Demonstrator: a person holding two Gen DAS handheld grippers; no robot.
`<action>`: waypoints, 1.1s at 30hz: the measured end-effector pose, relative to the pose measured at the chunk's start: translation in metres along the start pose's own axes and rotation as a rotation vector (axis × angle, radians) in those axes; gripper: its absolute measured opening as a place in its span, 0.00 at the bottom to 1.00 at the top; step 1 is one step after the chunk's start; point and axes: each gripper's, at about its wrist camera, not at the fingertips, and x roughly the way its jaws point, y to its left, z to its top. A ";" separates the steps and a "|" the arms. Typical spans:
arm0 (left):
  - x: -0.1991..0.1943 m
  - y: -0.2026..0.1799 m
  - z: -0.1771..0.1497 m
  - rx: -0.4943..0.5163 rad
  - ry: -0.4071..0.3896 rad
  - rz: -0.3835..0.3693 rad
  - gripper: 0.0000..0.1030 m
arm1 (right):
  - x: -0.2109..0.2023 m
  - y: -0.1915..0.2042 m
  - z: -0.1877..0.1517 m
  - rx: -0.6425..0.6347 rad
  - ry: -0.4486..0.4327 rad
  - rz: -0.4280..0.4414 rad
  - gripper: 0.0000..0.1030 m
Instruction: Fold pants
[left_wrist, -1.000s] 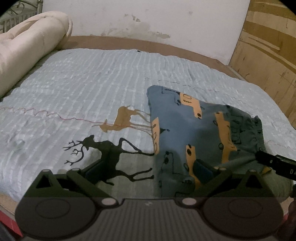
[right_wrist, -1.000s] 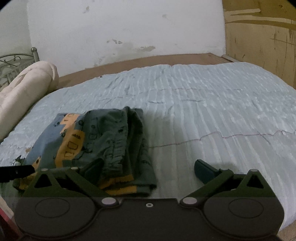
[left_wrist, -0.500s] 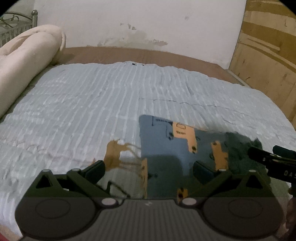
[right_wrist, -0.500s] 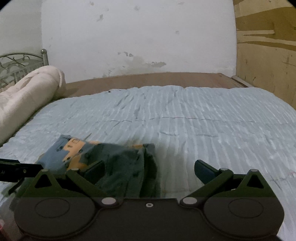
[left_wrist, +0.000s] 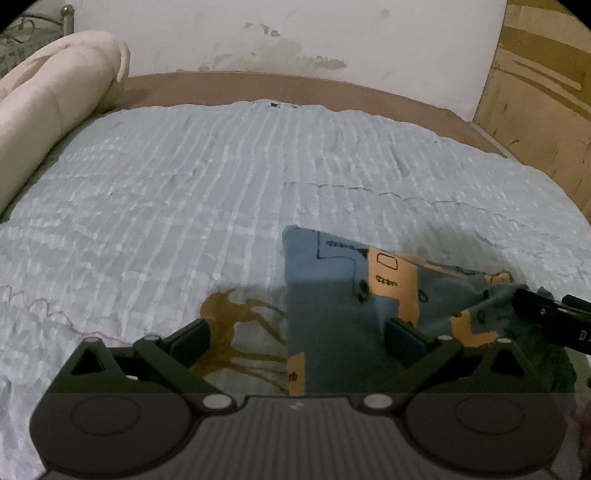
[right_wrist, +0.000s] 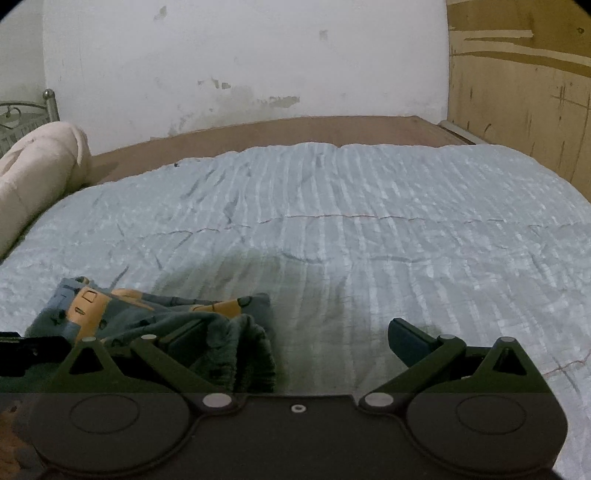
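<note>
Left gripper (left_wrist: 297, 341): jaws spread wide, nothing between them. Left finger (left_wrist: 190, 338) sits over the quilt (left_wrist: 184, 206) beside the brown deer print (left_wrist: 236, 332); right finger (left_wrist: 404, 338) lies in front of the pants (left_wrist: 332, 306), contact with the cloth cannot be told. Right gripper (right_wrist: 297, 341): jaws likewise spread wide, holding nothing. Its left finger (right_wrist: 184, 338) overlaps the dark green bunched edge of the pants (right_wrist: 155, 317); right finger (right_wrist: 408, 341) over bare quilt (right_wrist: 369, 221). Pants: blue-grey with orange patches, lying as a folded bundle on the near part of the quilt, right of centre in the left view and at lower left in the right view. Tip of the right gripper enters the left view from the right edge, at the far side of the bundle. Rolled cream bedding (left_wrist: 48, 155) lies along the left side of the bed; stained wall (right_wrist: 240, 62) behind.
</note>
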 end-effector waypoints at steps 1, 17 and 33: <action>-0.003 0.000 -0.001 -0.001 -0.006 -0.001 1.00 | -0.003 0.000 0.000 0.003 -0.006 0.002 0.99; -0.048 -0.003 -0.061 0.073 -0.031 -0.039 0.99 | -0.060 -0.009 -0.058 -0.056 -0.048 0.043 0.99; -0.065 0.004 -0.075 0.063 -0.023 -0.053 0.99 | -0.075 -0.004 -0.072 -0.043 -0.059 0.017 0.99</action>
